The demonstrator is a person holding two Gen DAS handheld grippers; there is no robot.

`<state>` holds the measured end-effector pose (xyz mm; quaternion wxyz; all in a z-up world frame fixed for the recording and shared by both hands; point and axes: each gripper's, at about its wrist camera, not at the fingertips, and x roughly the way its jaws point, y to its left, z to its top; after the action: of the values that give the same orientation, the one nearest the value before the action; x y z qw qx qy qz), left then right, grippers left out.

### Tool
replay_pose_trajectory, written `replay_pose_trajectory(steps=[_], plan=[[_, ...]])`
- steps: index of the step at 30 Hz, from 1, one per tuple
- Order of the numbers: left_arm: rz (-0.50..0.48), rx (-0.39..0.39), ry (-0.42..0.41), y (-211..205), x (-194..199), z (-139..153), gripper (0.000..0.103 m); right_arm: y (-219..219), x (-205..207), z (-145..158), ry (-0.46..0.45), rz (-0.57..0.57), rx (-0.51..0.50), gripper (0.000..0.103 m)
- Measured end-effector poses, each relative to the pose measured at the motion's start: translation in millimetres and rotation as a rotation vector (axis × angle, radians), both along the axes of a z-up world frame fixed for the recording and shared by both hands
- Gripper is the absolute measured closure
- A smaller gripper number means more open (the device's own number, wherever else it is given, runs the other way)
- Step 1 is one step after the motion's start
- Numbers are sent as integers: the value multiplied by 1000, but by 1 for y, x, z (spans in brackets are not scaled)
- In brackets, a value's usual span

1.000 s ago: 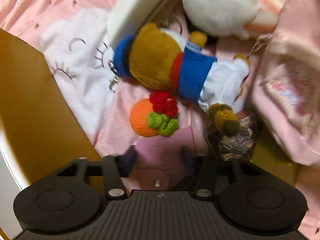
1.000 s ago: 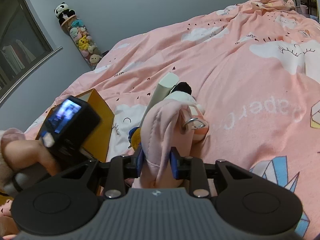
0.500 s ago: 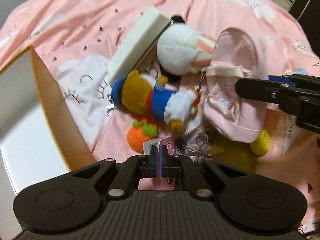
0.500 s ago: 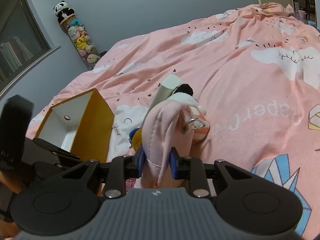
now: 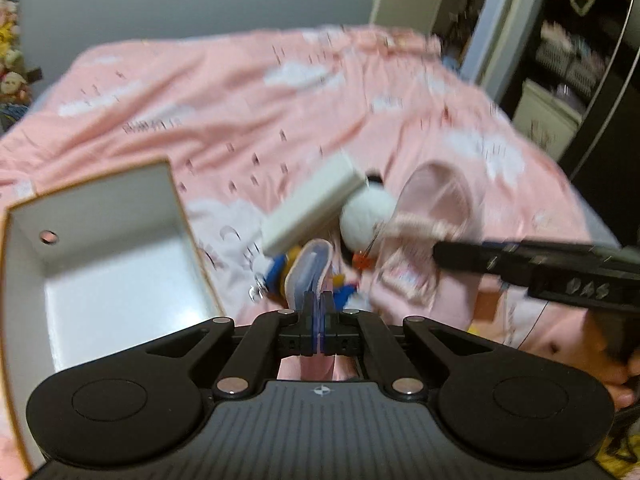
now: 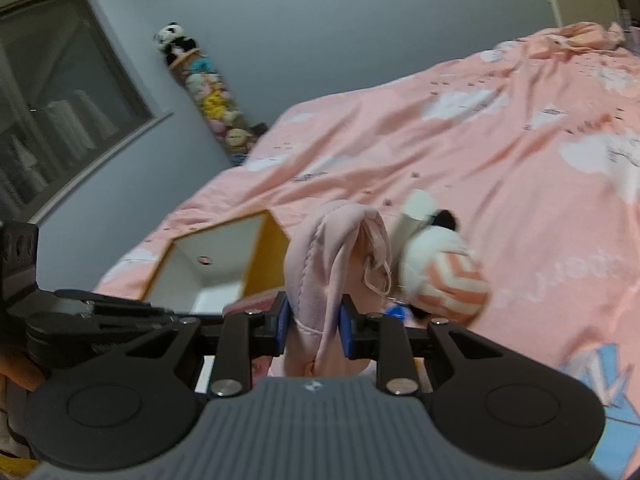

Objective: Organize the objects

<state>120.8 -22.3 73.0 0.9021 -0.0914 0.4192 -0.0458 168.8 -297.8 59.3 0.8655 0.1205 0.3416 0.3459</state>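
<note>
Flat pink plastic card sleeve [image 5: 310, 268] stands on edge, clamped in left hand-held gripper [image 5: 318, 312]. Soft pink fabric pouch [image 6: 336, 264] hangs bunched, pinched in right hand-held gripper [image 6: 314, 320]. Open orange cardboard box with white interior [image 5: 100, 248] sits on the bed, near its left edge. White round plush [image 5: 366, 216], long white box [image 5: 312, 208] and blue-brown plush [image 5: 280, 272] lie clustered mid-bed.
</note>
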Motion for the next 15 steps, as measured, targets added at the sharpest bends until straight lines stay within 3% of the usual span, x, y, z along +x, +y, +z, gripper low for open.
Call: replay_pose_trajectory(steps=[5,8,15], plan=[[53,0,-105,24,-33,40,102,29,-5,15,-22,92,17,77],[87,-1,-122,40,-51,55,103,51,-10,22,-26,169,32,77],[167,19,-99,70,-76,52,103,110,-20,18,-5,350,-12,77]])
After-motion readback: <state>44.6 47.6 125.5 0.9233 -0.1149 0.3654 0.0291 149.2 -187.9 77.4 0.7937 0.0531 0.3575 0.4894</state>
